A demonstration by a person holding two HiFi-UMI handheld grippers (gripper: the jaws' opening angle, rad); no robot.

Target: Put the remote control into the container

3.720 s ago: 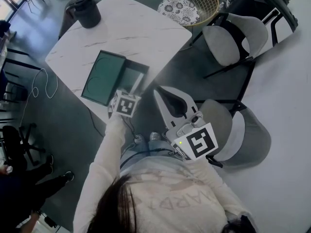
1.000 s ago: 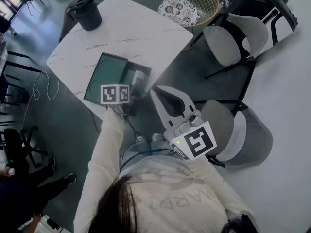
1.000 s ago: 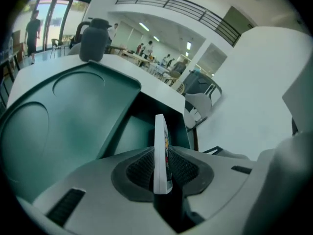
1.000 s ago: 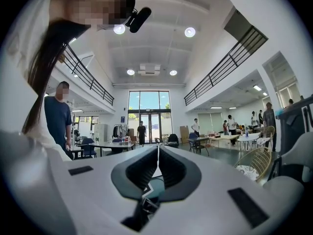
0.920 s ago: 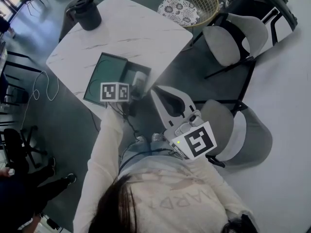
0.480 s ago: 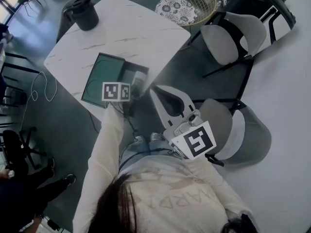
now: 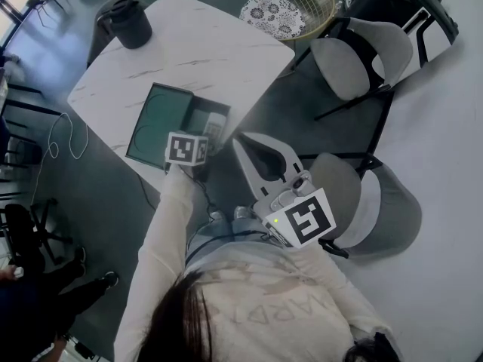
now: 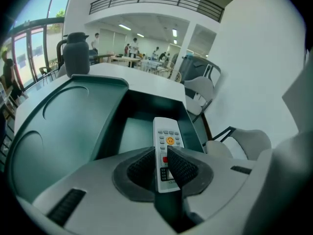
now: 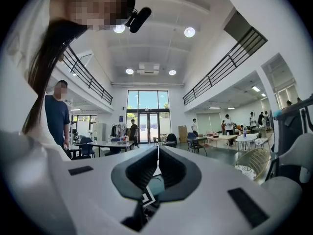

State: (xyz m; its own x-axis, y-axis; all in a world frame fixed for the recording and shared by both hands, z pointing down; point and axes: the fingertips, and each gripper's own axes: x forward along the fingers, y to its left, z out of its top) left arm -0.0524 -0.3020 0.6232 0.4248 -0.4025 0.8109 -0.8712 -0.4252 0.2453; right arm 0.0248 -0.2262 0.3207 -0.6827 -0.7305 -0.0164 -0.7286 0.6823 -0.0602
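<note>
Remote control (image 8: 166, 133) lies face up, buttons showing, in the deeper right-hand section of the dark green container (image 8: 68, 116), near that section's right wall. The container sits by the near edge of the white marbled bench (image 7: 219, 51). Left gripper (image 8: 160, 149) hangs just above the near end of the remote with its jaws a narrow gap apart. The remote shows through the gap and passes under the right pad, so the pads are not clamped on its sides. In the head view the left gripper's marker cube (image 7: 187, 149) is over the container's near corner, with a pale sleeve (image 7: 162, 232) reaching up to it. Right gripper (image 9: 157, 149) is off the bench, close to the person's body. Its jaws are pressed together with nothing between them, and it points out into the room. A dark jug (image 7: 128, 19) stands at the bench's far corner, well apart from the container. Grey chairs (image 7: 353, 59) stand to the right of the bench.
</note>
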